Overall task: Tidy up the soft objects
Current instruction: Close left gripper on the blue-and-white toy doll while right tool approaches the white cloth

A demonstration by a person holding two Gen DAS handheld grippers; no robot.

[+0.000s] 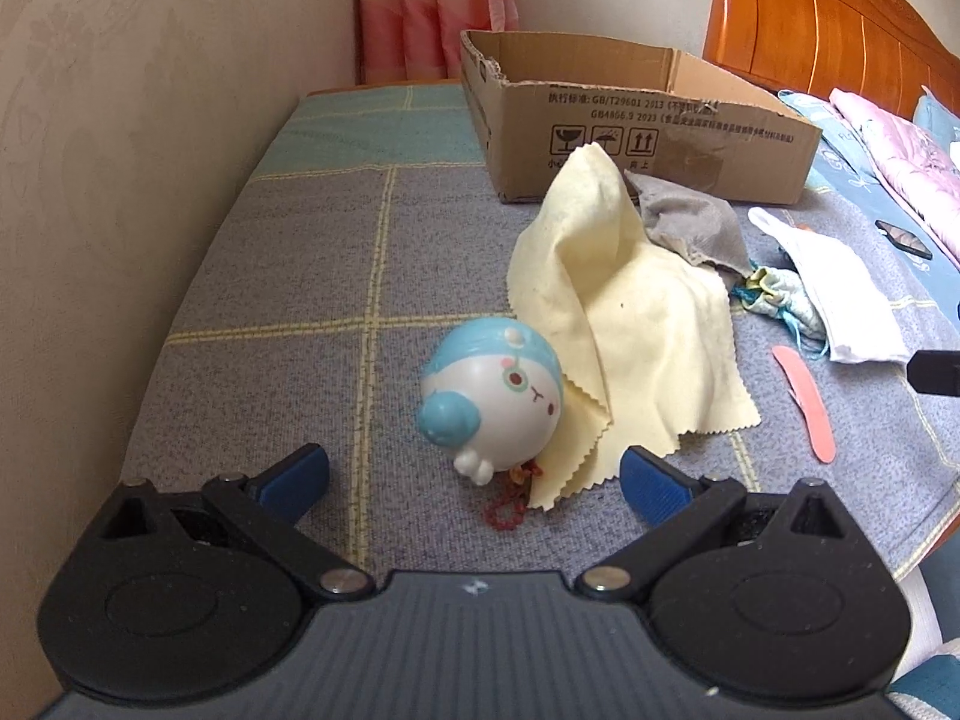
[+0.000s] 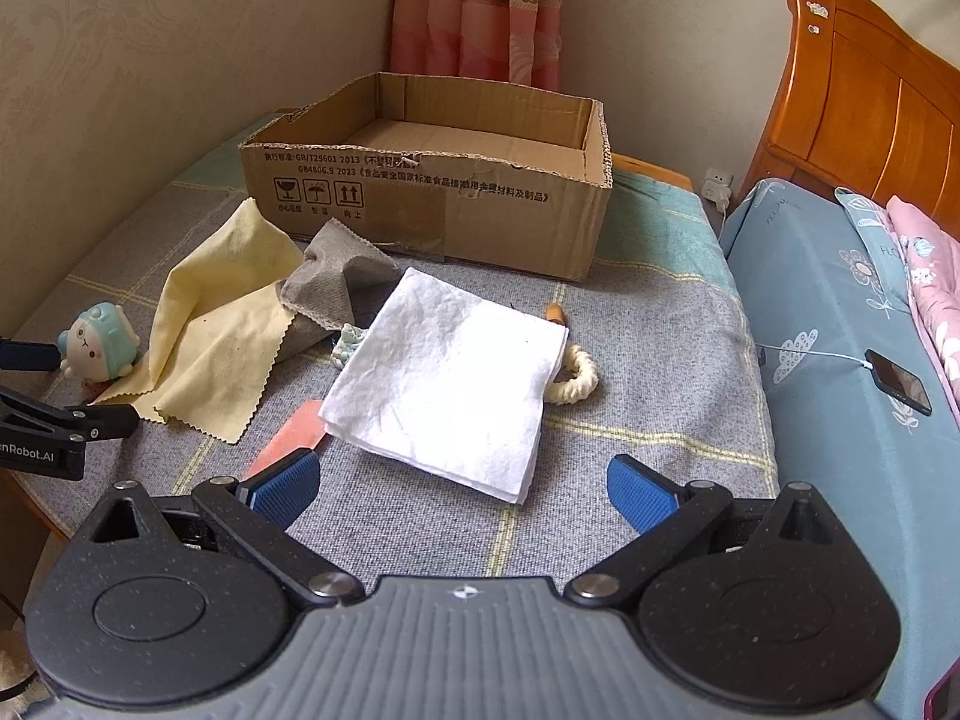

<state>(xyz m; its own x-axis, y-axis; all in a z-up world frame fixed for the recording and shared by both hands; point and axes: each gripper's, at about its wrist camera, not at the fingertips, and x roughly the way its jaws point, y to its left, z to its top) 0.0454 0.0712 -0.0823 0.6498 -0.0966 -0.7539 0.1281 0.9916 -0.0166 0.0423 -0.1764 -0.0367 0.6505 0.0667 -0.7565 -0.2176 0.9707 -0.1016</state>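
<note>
A blue-and-white squishy toy point(image 1: 495, 399) lies on the mat just ahead of my open, empty left gripper point(image 1: 474, 480); it also shows in the right wrist view point(image 2: 99, 345). A yellow cloth point(image 1: 624, 336) point(image 2: 219, 324) lies beside the toy, overlapping a grey cloth point(image 1: 690, 222) point(image 2: 333, 282). A folded white cloth point(image 2: 450, 378) point(image 1: 840, 288) lies just ahead of my open, empty right gripper point(image 2: 462, 486). A small patterned pouch point(image 1: 780, 294) sits between the cloths. An open cardboard box point(image 2: 432, 192) point(image 1: 630, 120) stands behind them.
A pink flat strip point(image 1: 804, 402) point(image 2: 288, 438) and a cream woven ring point(image 2: 576, 375) lie on the mat. A bed with a blue sheet point(image 2: 840, 330), a phone point(image 2: 897, 381) and a wooden headboard point(image 2: 870, 96) is at the right. A wall runs along the left.
</note>
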